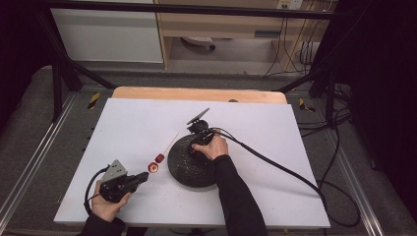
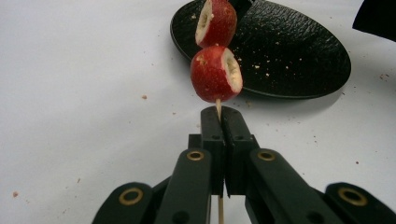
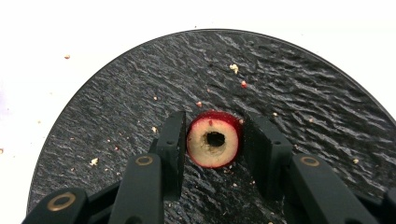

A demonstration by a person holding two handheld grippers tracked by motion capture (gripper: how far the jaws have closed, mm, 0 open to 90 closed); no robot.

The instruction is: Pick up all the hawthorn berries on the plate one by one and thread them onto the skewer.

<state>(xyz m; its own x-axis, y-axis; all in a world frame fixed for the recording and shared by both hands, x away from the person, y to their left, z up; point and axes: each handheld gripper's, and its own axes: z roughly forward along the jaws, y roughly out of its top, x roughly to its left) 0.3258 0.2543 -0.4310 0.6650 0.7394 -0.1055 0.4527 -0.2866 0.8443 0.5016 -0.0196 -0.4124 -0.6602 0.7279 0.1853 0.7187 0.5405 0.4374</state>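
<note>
Reaching R hand over plate, L hand low

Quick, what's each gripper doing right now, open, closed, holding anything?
Left gripper: closed on the skewer, which carries two red fruit pieces.
Right gripper: closed on the cored fruit piece on the black plate.
</note>
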